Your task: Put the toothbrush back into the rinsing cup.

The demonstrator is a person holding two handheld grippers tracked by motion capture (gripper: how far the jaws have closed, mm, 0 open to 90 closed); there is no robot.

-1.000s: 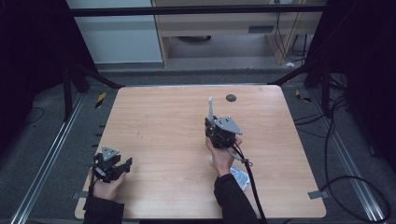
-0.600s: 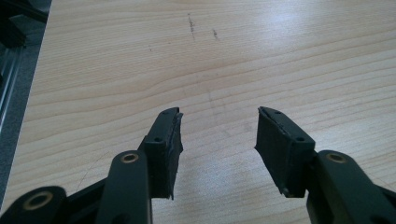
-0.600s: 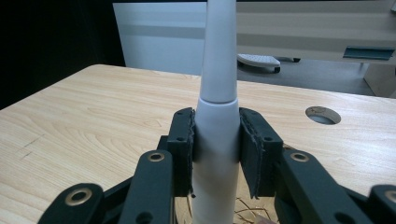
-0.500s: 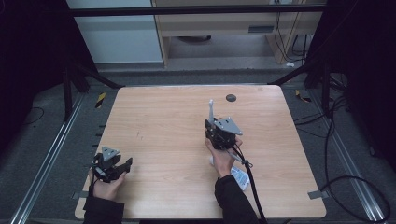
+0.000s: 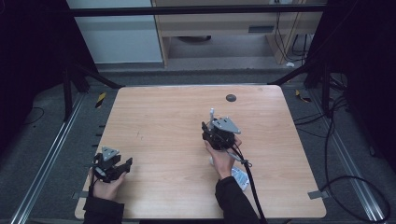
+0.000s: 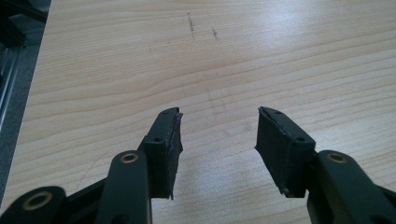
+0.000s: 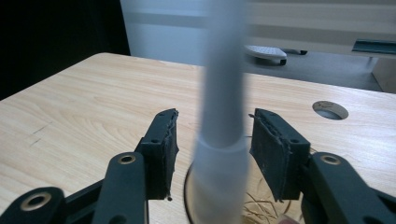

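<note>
Wooden table point(image 5: 159, 116) otherwise bare. Grey tube point(image 7: 222, 93) stood upright between just-opened jaws of right gripper point(image 7: 212, 140), pads apart: placed, released. Withdrawal remains. Left gripper point(image 6: 217, 135) spread, empty.

Bare wooden table point(image 5: 159, 116), round cable hole point(image 5: 230, 98) near far edge

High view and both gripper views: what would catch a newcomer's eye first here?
A pale grey upright stick stands between the jaws of the right gripper, near the middle of the wooden table; those jaws have just been opening and no longer press on it. The left gripper rests open over bare wood at the table's near left corner. A dark round hole marks the far edge.
</note>
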